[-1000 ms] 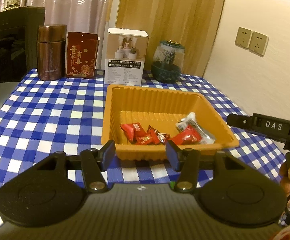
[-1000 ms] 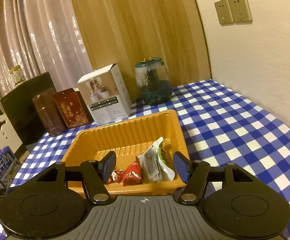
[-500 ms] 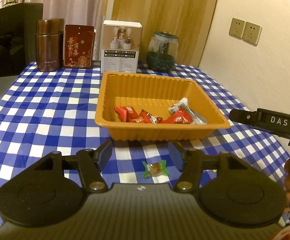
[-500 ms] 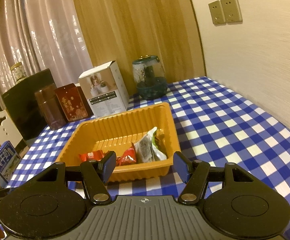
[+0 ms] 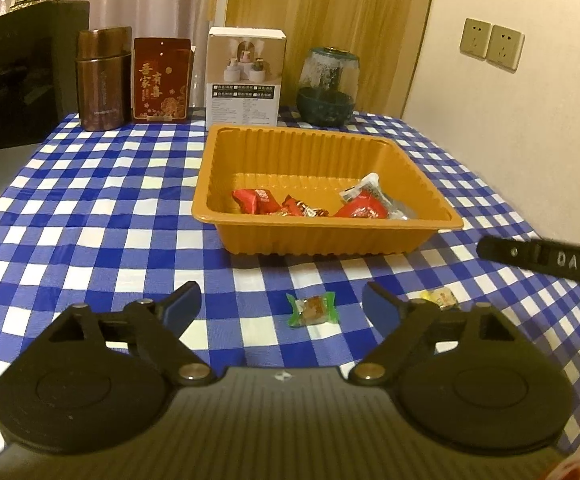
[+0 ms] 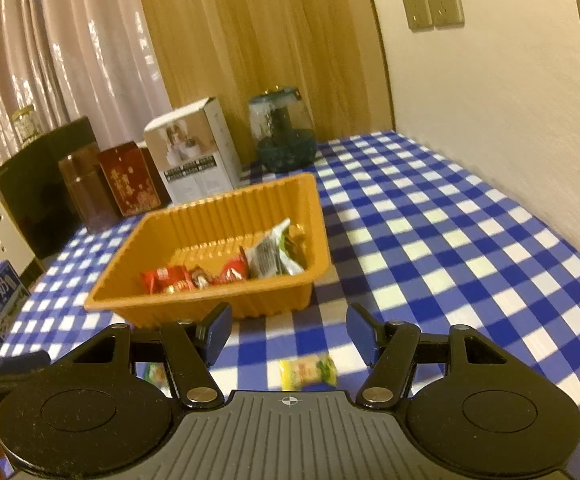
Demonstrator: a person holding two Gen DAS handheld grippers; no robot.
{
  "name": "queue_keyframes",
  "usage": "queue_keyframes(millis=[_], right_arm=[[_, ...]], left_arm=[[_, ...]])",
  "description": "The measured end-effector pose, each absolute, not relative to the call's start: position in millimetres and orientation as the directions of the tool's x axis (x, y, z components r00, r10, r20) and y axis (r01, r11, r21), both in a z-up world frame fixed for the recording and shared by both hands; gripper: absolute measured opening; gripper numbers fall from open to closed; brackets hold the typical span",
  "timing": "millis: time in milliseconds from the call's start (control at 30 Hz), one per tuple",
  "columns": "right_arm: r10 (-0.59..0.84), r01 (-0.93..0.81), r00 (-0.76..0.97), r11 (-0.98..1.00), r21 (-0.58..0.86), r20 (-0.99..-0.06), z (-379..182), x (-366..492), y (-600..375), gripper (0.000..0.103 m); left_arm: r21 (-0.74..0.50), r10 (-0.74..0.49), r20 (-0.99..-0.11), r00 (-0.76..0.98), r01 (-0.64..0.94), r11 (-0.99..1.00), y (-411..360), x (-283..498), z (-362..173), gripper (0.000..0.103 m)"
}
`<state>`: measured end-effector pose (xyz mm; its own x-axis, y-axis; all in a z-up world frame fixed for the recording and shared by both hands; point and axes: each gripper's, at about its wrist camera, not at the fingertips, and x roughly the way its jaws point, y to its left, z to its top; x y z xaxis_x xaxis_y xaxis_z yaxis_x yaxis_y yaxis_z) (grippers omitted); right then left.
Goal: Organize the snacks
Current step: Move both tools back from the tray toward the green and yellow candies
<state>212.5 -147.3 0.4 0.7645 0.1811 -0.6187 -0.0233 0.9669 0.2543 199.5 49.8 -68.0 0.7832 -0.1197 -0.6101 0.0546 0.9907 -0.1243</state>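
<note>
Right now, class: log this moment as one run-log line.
left gripper: open, empty | right gripper: open, empty | tray: holds snacks | loose: green candy, yellow candy

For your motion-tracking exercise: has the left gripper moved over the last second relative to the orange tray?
Yes. The left gripper has backed away from the orange tray, exposing tablecloth and a green-wrapped candy between them.
</note>
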Motion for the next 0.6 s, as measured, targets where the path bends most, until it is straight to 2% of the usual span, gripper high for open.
queue_keyframes(millis=[167, 333, 600], right_arm=[[0.179, -0.033, 0.73, 0.973, 0.227, -0.66, -13.3, 201.4, -148.1, 0.076], [0.17, -0.032, 0.7, 0.978, 0.207, -0.694, -25.6, 198.0, -150.5, 0.077], [0.167, -0.033, 0.684, 0.979, 0.199, -0.71, -33.8, 202.2, -151.1, 0.078]], left_arm=[[-0.143, -0.125, -0.631, 0.766, 0.043, 0.989, 51.3, 201.4, -73.7, 0.094], [-0.158, -0.129, -0.658, 0.742, 0.032, 0.987, 51.2, 203.3, -81.8, 0.099], [-0.126, -0.119, -0.673, 0.73, 0.046, 0.991, 44.7, 206.2, -91.2, 0.1]])
